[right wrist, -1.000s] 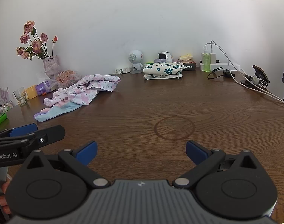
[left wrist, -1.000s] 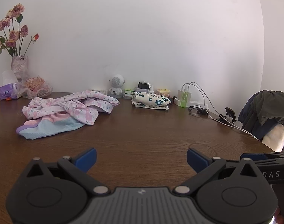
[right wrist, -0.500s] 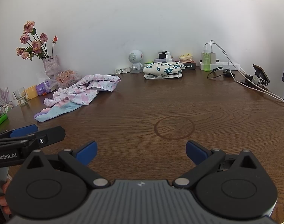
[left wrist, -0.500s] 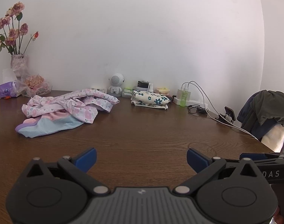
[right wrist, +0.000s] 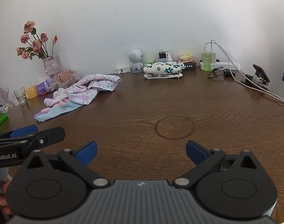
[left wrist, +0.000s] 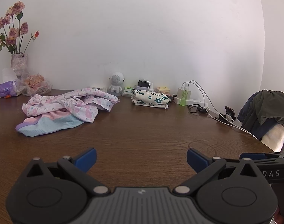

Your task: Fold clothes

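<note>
A crumpled pile of pink floral and light blue clothes (left wrist: 67,110) (right wrist: 80,95) lies on the brown wooden table (left wrist: 142,130) (right wrist: 216,108), at the far left. A folded white garment with teal flowers (left wrist: 151,99) (right wrist: 163,70) rests near the back wall. My left gripper (left wrist: 141,158) hovers open and empty over the table's near edge, well short of the pile. My right gripper (right wrist: 140,152) is open and empty too, beside the left one, whose tip (right wrist: 28,136) shows at the left of the right wrist view.
A vase of dried roses (right wrist: 48,63), a glass (right wrist: 20,96) and small cups stand at the back left. A white toy robot (right wrist: 135,59), small boxes, a green bottle (right wrist: 207,60), a power strip with cables and a phone clip (right wrist: 257,75) line the back and right. Dark clothes hang on a chair (left wrist: 267,110).
The left wrist view has shifted slightly, so the clothes pile sits a little lower and nearer. Both grippers stay open and empty. The right one has not moved.
</note>
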{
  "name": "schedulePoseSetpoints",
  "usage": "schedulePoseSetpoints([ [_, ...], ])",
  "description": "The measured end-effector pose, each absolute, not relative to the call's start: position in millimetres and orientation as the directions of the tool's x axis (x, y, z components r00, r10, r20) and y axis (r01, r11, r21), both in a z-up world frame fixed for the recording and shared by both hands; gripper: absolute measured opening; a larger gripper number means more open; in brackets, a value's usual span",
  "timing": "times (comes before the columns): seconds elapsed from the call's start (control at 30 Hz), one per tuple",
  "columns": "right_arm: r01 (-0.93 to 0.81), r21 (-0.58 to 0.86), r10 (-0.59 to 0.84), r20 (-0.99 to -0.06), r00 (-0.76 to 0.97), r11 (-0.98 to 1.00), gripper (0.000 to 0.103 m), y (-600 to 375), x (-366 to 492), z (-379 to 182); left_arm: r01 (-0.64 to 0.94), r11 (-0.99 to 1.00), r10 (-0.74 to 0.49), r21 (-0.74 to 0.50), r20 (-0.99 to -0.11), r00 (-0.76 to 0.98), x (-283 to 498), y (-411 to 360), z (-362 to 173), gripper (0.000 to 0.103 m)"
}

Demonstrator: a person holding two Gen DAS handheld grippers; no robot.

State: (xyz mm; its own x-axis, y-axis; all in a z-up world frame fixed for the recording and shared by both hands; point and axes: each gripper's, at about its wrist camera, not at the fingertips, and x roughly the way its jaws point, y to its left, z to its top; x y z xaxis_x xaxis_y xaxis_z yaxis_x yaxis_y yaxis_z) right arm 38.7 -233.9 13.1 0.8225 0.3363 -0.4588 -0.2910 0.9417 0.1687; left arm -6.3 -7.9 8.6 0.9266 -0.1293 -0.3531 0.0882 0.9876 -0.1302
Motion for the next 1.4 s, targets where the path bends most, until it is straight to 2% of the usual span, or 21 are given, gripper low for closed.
schedulePoseSetpoints([
  [1.17,-0.292,0.163,0.335,-0.455,0.825,0.942,0.103,-232.4,36.8,13.9,0.096,0.987,-0.137,-0.130,-0.359,0.923,-5.5,-9.4,7.4,0.103],
  [1.4,-0.306,0.168,0.348,-0.442,0.826,0.937,0.103,-234.4,37.2,14.5,0.062,0.989,-0.107,-0.134,-0.368,0.924,-5.2,-9.3,7.5,0.103],
])
